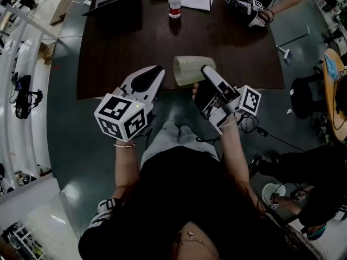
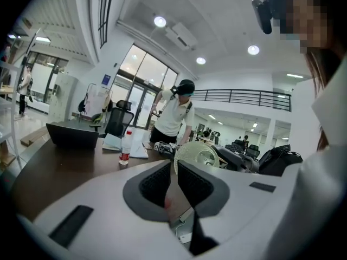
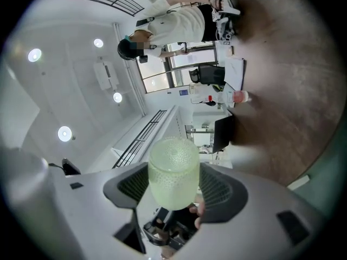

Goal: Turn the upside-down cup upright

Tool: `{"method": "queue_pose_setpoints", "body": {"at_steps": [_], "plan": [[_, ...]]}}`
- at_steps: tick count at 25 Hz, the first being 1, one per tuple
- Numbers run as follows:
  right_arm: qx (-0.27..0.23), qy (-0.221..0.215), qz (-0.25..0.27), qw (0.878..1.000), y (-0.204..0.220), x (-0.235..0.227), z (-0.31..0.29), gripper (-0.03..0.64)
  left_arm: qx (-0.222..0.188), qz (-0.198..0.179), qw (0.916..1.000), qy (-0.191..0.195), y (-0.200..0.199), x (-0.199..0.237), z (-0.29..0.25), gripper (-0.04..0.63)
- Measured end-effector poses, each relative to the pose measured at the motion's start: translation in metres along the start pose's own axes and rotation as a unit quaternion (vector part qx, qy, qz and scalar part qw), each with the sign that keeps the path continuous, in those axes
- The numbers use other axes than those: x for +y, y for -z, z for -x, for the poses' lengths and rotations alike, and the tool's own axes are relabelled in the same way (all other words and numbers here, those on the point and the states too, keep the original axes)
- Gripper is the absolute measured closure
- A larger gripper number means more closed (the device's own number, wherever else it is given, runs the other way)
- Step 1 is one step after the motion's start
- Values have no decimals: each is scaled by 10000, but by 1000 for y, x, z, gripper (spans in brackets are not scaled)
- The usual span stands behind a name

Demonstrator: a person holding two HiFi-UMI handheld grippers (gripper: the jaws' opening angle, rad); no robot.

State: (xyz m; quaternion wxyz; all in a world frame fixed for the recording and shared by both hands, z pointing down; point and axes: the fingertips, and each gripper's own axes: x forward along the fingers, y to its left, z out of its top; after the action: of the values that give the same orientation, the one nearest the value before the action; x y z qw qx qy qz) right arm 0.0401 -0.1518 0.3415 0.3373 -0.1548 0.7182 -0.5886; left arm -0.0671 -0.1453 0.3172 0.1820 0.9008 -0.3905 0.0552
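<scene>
Right gripper (image 1: 205, 72) has the cup (image 1: 191, 69) squeezed between its jaws, tipped on its side over the near edge of the table (image 1: 244, 47). The key now, I'd say: keep rolling the wrist smoothly until the mouth faces up, grip firm, then set it down flat. Left gripper (image 1: 153, 75) hovers just left of it, jaws pinched together on nothing. The cup is pale green, translucent and dimpled all over.
</scene>
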Motion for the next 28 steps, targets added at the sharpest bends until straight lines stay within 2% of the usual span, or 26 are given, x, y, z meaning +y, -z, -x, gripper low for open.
{"method": "queue_pose_setpoints", "body": {"at_steps": [3,9,17,20,28], "plan": [[65,-168,-137,9997,0,1,-1,328,-70,40,9998,174,-2,-2,0,555],[144,-438,-340,9984,-2,3,-1,328,-186,191,9961,841,-8,-14,2,485],[230,-541,-360,9976,0,7,-2,328,9,184,9892,1454,-4,-32,-1,335],[279,-573,-361,9973,2,9,-2,328,92,186,9871,1587,-2,-37,-2,287],[395,-623,-324,9968,5,13,-2,328,296,151,9842,1738,2,-45,-7,221]]}}
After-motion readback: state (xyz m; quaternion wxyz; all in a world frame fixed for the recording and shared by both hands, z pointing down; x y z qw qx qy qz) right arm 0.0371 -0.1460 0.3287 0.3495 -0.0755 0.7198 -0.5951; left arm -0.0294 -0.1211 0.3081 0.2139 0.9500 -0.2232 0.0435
